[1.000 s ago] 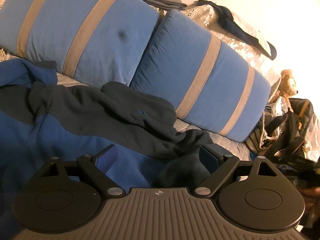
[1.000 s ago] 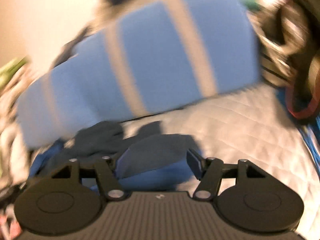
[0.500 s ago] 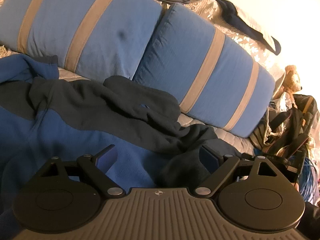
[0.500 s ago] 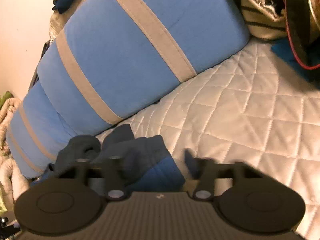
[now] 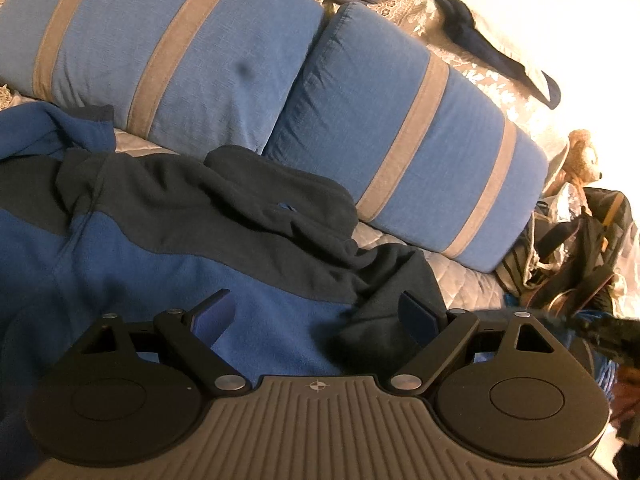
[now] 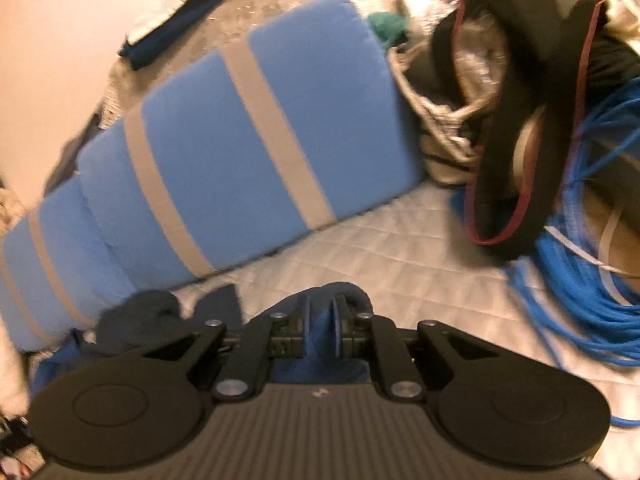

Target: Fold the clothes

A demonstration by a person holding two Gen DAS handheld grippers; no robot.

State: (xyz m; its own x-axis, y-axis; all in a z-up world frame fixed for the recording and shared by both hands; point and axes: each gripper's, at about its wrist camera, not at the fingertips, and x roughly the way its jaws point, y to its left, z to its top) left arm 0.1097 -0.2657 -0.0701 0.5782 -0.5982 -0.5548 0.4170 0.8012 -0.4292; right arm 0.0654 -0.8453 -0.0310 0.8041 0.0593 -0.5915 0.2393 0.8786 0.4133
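The blue-and-charcoal fleece top [image 5: 168, 256] lies rumpled on the quilted bed [image 6: 400, 248], against the striped pillows [image 5: 400, 148]. The right claw [image 6: 322, 326] is pressed together, pinching a fold of its hem. The left claw [image 5: 316, 316] hangs spread above the cloth, gripping nothing. Seems the first grasp; next, the left needs its own edge to spread the top flat.

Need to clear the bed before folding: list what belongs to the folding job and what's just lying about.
For the job: blue and dark fleece top; right gripper, shut on its fabric; left gripper, open.

Lying about: striped cushions; teddy bear; blue cable coil; black strap.
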